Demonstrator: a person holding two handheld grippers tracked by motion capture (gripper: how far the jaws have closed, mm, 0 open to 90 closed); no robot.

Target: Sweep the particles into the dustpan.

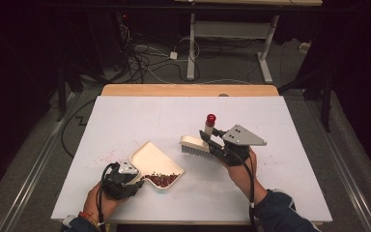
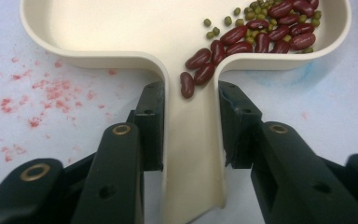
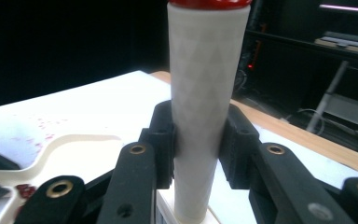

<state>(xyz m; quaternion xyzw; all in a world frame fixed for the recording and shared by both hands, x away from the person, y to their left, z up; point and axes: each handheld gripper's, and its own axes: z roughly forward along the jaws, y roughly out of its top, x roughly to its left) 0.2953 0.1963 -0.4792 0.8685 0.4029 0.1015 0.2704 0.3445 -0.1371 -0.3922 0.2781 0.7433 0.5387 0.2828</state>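
On the white table [image 1: 270, 125], the left gripper [image 2: 189, 121] clamps its jaws on the handle of a cream dustpan [image 2: 121, 32], which lies flat near the table's front left. Red kidney beans [image 2: 256, 35] and small green mung beans [image 2: 223, 21] are heaped at the pan's rear wall, a few spilling into the handle channel. Reddish stains [image 2: 46, 91] speckle the table beside the pan. The right gripper [image 3: 198, 140] grips the upright, red-capped handle of a white brush [image 1: 195, 145], just right of the pan.
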